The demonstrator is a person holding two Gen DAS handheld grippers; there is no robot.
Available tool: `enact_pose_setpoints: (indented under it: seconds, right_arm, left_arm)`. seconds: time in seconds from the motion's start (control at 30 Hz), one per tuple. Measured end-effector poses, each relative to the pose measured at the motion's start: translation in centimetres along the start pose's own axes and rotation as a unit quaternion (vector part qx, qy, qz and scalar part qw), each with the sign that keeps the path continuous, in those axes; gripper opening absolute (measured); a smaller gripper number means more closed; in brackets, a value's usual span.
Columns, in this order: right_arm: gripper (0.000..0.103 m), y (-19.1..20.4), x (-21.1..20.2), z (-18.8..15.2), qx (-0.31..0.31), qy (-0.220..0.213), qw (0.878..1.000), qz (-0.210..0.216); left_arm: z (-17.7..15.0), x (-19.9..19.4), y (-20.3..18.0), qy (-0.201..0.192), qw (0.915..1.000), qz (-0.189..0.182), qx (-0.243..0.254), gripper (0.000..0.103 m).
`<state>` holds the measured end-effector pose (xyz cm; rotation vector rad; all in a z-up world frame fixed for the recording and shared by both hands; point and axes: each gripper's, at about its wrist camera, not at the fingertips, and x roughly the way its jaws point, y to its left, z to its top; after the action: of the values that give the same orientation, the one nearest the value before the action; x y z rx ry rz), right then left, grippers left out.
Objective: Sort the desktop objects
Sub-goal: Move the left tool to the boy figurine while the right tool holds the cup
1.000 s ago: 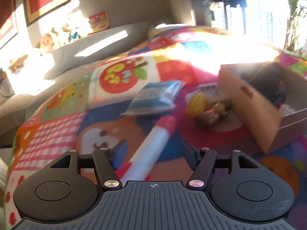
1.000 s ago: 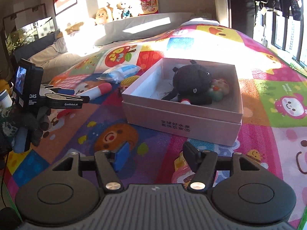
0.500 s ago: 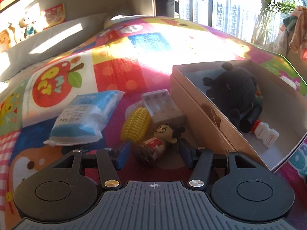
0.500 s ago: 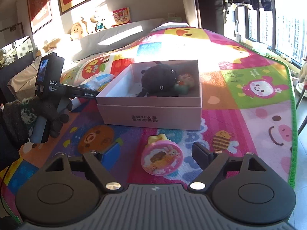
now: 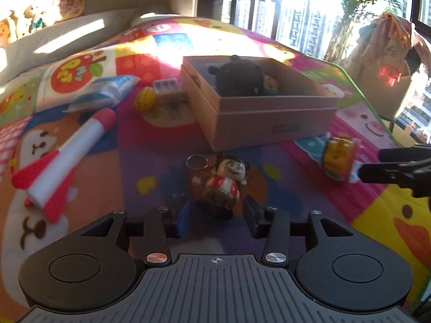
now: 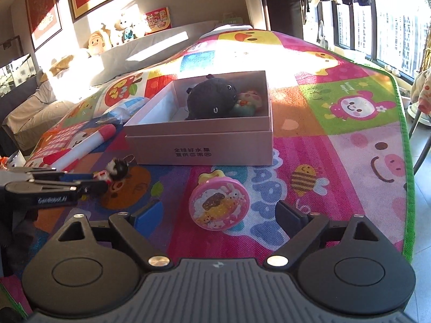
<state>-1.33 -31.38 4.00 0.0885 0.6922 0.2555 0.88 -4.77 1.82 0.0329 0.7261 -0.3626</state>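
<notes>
Doll keychain (image 5: 225, 185) between the open fingers of the left gripper (image 5: 215, 215).
Right gripper (image 6: 221, 215) spread wide around pink round case (image 6: 219, 206); box (image 6: 204, 148) behind.

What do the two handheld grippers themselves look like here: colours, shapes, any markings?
Both the left gripper and right gripper are matte black, with a ribbed grey centre plate, two round side discs and silver rivets. On each, one pad is blue, the other black. White lettering marks the left gripper's side.

The box (image 6: 204, 148) looks like matt pink cardboard; the plush (image 6: 212, 98) inside is fuzzy black cloth. The figurine (image 5: 225, 185) is glossy plastic with a thin metal ring (image 5: 197, 162).
</notes>
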Motion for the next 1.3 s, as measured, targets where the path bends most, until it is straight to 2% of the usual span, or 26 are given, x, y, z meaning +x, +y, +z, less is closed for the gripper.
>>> enact_pose_setpoints:
  seconds: [0.03, 0.07, 0.13, 0.3, 0.37, 0.63, 0.73, 0.87, 0.97, 1.03, 1.07, 1.3]
  right_arm:
    - [0.094, 0.1, 0.0, -0.2, -0.003, 0.002, 1.000, -0.001]
    - [0.095, 0.3, 0.0, -0.4, -0.007, 0.003, 1.000, -0.003]
    - [0.100, 0.5, -0.1, -0.7, -0.015, 0.006, 1.000, -0.008]
    - [0.103, 0.2, 0.5, -1.8, -0.006, 0.034, 0.999, -0.011]
    - [0.103, 0.0, 1.0, -2.2, 0.010, 0.052, 0.999, -0.002]
    - [0.103, 0.7, 1.2, -2.9, 0.003, 0.042, 0.999, -0.022]
    - [0.103, 0.6, 1.2, -2.5, -0.009, 0.048, 0.999, -0.010]
    - [0.103, -0.4, 1.9, -1.7, 0.030, 0.023, 0.999, 0.002]
    - [0.090, -0.2, 3.0, -1.0, 0.018, 0.013, 1.000, -0.012]
    - [0.064, 0.0, 3.3, -0.4, 0.005, 0.011, 1.000, -0.014]
    - [0.058, 0.1, 3.3, 0.0, -0.002, 0.010, 1.000, -0.012]
    - [0.056, 2.8, 3.0, 1.4, -0.095, 0.003, 0.995, -0.033]
  left_arm:
    - [-0.5, -0.3, -0.4, 0.002, 0.9999, -0.012, -0.003, 0.068]
    - [-0.9, -0.4, -0.7, 0.002, 0.9998, -0.019, -0.007, 0.072]
    - [-1.4, -0.3, -1.0, 0.002, 0.9996, -0.017, -0.020, 0.090]
    - [-1.4, 0.2, -1.6, 0.007, 0.9996, -0.003, -0.029, 0.101]
    - [-1.4, 0.3, -1.8, 0.011, 0.9994, -0.001, -0.033, 0.102]
    - [-1.5, 0.3, -1.3, 0.012, 0.9984, -0.009, -0.054, 0.103]
    - [-1.6, 0.2, -1.2, 0.011, 0.9988, -0.015, -0.046, 0.103]
    - [-1.8, 0.0, -1.2, 0.001, 0.9984, -0.015, -0.055, 0.103]
    - [-1.8, -0.1, -1.3, 0.000, 0.9985, -0.009, -0.053, 0.103]
    - [-1.9, -0.2, -1.6, 0.001, 0.9991, -0.001, -0.042, 0.103]
    - [-2.0, -0.3, -1.7, -0.001, 0.9993, 0.004, -0.038, 0.103]
    - [-1.9, -0.6, -1.4, -0.008, 0.9989, 0.012, -0.044, 0.103]
